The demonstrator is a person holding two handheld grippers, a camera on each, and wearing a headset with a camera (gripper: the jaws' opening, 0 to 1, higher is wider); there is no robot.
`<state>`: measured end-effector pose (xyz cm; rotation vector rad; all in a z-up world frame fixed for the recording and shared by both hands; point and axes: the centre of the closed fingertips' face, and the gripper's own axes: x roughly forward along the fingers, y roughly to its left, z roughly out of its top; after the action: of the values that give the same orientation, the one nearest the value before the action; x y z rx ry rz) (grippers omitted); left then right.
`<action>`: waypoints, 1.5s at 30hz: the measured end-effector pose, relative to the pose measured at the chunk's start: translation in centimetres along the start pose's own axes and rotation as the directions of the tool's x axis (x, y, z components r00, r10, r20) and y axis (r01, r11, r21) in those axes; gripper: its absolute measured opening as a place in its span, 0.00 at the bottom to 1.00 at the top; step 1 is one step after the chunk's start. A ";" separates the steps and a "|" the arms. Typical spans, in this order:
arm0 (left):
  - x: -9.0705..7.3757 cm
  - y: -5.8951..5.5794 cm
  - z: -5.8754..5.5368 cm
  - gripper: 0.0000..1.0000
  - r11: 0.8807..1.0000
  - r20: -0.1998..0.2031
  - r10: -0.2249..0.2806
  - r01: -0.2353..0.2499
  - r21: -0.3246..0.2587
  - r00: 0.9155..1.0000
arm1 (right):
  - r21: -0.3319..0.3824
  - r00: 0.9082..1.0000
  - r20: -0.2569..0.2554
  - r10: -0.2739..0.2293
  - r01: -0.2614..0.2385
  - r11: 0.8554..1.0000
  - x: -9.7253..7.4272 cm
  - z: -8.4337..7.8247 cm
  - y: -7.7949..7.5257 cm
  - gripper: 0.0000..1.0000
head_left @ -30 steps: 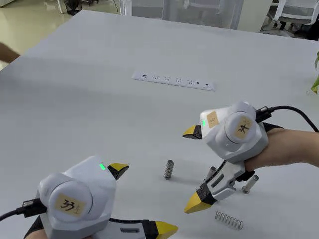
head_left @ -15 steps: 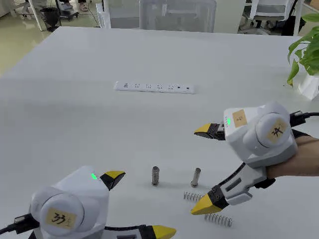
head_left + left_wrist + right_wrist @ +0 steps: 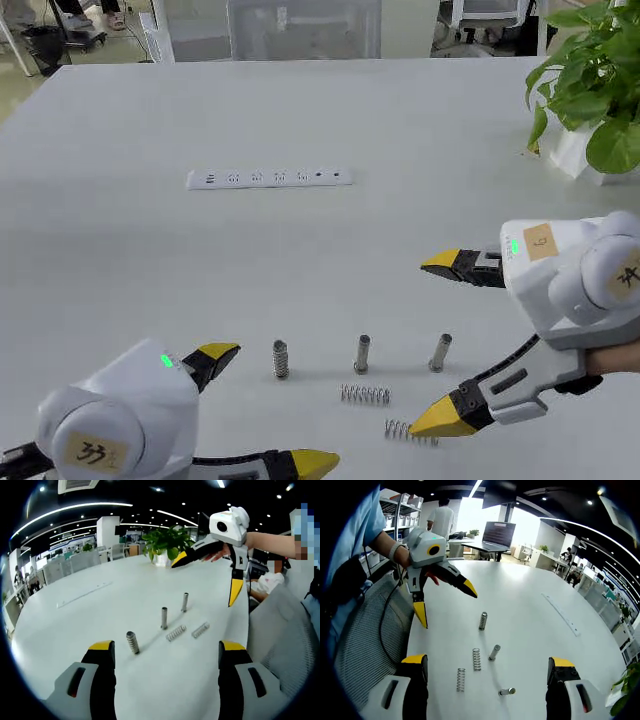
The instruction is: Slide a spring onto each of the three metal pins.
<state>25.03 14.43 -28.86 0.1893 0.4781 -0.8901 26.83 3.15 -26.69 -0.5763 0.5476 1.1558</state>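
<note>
The left gripper [image 3: 262, 407] is spread wide and empty, and near it the first pin [image 3: 279, 345] already wears its spring [image 3: 281, 363]. The middle pin [image 3: 362, 353] and the last pin [image 3: 440, 352] stand bare, with one loose spring [image 3: 365, 395] and a second spring [image 3: 405, 430] lying just in front. The right gripper [image 3: 205, 580], wide open too, could knock a pin over or squeeze a spring so it pops away.

1. The left tool [image 3: 262, 407] has a rounded white housing, black jaws with yellow tips, a green light [image 3: 166, 360] and a tan sticker [image 3: 92, 455] marked "33".
2. The right tool [image 3: 438, 344] is built alike, with a white shell, yellow-tipped black jaws, a green lamp [image 3: 515, 246] and tan handwritten labels [image 3: 540, 241].
3. A black cable [image 3: 380, 625] trails from the left tool.
4. The person wears a light blue sleeve [image 3: 357, 535] and a pale wristband [image 3: 395, 551].
</note>
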 end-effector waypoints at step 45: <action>5.2 -2.0 -1.1 0.57 0.956 -0.119 -0.161 0.185 0.229 0.980 | 0.299 0.988 -0.062 -0.143 0.155 0.942 -6.1 -10.1 4.5 0.99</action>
<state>25.87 9.96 -32.26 0.4191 0.4843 -1.1144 19.64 -6.45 -30.62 -0.3692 0.6892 0.8960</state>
